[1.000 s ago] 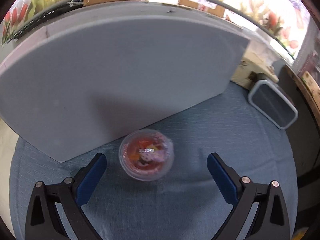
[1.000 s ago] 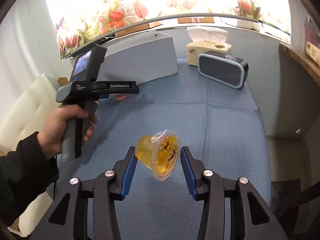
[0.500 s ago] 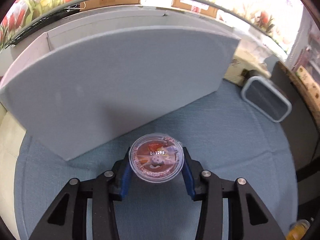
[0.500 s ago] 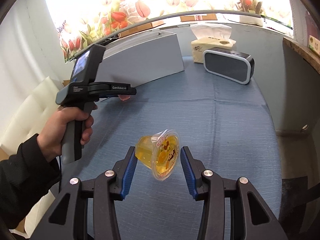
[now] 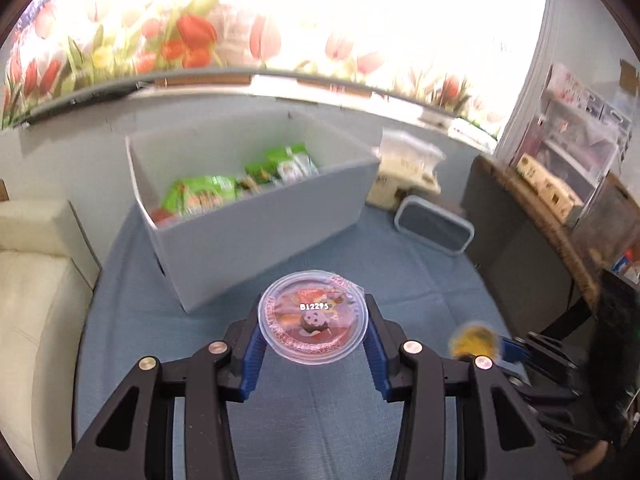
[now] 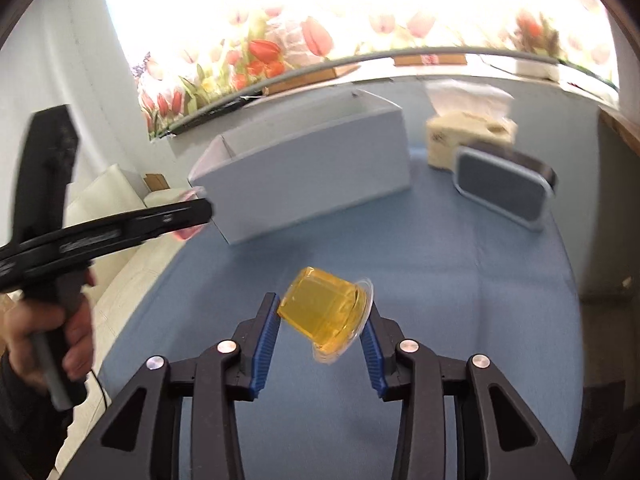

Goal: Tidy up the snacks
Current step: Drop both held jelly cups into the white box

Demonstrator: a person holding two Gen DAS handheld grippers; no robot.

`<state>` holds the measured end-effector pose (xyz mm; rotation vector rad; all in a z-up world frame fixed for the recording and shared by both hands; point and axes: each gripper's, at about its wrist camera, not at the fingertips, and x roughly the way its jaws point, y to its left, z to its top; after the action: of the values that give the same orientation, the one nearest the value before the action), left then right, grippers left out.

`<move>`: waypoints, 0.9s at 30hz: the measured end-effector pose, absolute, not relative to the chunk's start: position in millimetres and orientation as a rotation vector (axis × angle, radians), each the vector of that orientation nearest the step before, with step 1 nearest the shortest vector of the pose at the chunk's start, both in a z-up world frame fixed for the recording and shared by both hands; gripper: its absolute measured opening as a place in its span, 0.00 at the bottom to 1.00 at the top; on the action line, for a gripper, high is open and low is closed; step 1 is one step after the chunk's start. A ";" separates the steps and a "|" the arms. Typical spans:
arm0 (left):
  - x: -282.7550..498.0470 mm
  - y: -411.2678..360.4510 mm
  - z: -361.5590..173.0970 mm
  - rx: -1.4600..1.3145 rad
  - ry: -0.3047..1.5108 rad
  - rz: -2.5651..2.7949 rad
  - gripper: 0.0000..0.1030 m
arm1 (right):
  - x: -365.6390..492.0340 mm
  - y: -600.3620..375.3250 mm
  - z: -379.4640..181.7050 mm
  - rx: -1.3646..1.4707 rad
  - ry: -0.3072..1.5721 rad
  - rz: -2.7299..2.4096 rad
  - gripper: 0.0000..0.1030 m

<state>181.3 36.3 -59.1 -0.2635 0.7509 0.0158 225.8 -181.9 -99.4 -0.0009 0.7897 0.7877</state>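
Note:
My left gripper [image 5: 313, 334] is shut on a red jelly cup [image 5: 313, 318] with a clear lid, held upright above the blue tablecloth [image 5: 320, 420], in front of the grey box [image 5: 256, 224]. The box holds several green snack packets [image 5: 240, 186]. My right gripper [image 6: 320, 326] is shut on a yellow jelly cup [image 6: 326, 314], tilted on its side, held above the cloth. The left gripper [image 6: 188, 216] with its red cup also shows in the right wrist view, near the box's left corner [image 6: 208, 184]. The yellow cup appears blurred in the left wrist view [image 5: 474, 342].
A grey speaker [image 6: 504, 186] and a tissue box [image 6: 470, 136] stand right of the grey box. A white sofa [image 5: 36, 300] lies left of the table. A dark cabinet [image 5: 520, 248] with a shelf of goods stands at the right.
My left gripper closed on the red cup and has lifted it up and back, so the box's inside now shows. My right gripper has risen and the yellow cup has tipped further over.

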 end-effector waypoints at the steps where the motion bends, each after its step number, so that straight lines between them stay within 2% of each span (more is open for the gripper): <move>1: 183.0 40.9 -53.9 -0.266 0.741 0.017 0.47 | 232.1 -172.3 -96.2 -0.011 0.785 0.796 0.41; 9: 193.9 82.5 -18.8 -0.266 0.666 0.050 0.47 | 277.0 -114.6 -72.8 0.000 0.762 0.843 0.40; 20: 281.1 135.9 4.3 -0.297 0.647 0.025 0.47 | 361.3 -50.8 -26.4 -0.013 0.729 0.809 0.40; 27: 319.2 152.4 6.6 -0.273 0.676 0.048 0.47 | 401.9 -27.8 -19.4 -0.014 0.753 0.792 0.40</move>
<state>319.2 152.4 6.6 -0.2728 0.6759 0.0483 401.9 -27.8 -19.4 -0.0144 0.7533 0.7916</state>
